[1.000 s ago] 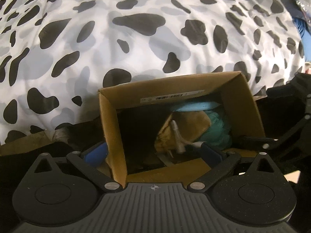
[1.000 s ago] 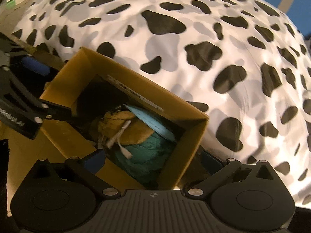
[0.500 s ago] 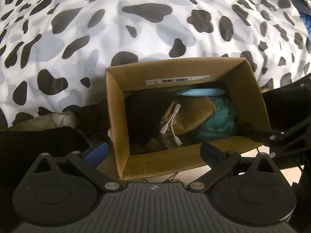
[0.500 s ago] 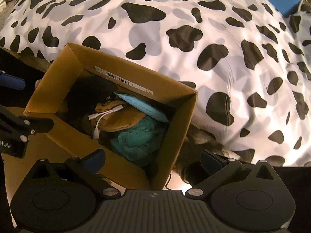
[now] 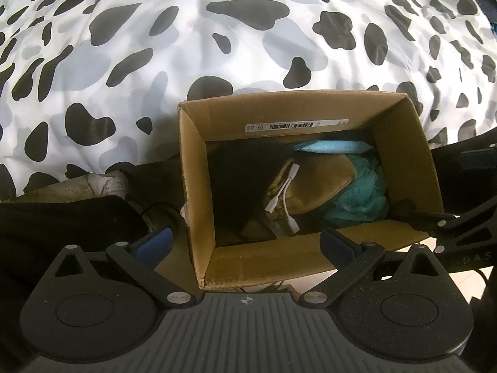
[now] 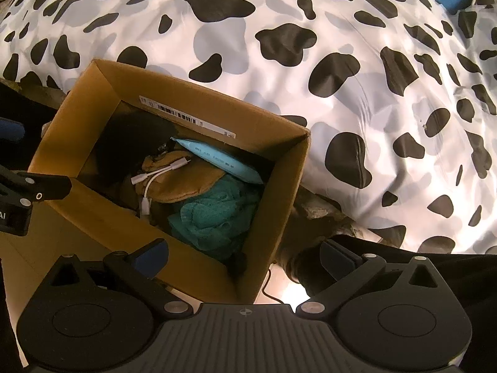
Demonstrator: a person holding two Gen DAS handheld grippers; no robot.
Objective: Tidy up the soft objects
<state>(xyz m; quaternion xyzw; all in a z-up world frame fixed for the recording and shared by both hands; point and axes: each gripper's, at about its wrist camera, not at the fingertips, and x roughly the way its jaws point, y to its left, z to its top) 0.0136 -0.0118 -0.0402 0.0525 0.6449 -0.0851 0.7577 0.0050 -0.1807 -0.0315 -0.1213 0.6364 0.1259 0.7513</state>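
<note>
- Cardboard, brown and open-topped: the rectangular cardboard box (image 5: 310, 186) stands at the foot of a bed draped in a white quilt with black cow-spot patches (image 5: 217, 46); a barcode label runs along its far inner wall
- Inside the box, packed together: a teal knitted cloth bundle (image 6: 214, 217) at one end; a mustard-brown fabric pouch (image 6: 186, 180) lying against it; a pale blue flat soft packet (image 6: 217, 158) leaning on the far wall; something black and shapeless (image 6: 130, 146) fills the other end, too dark to identify
- A short white cable adapter (image 5: 282, 199) lies across the pouch
- Handling, as a judgement: the teal bundle looks light and squashy, likely to sag and trail if pinched at an edge, so take a thick fold near its middle; the pouch looks limp, best grabbed by its rounded end, clear of the cable; the packet may be slick
- The left gripper (image 5: 245, 242) hovers just over the box's near wall, fingers spread wide, holding nothing
- The right gripper (image 6: 245, 255) hangs above the box's corner, fingers likewise apart and empty
</note>
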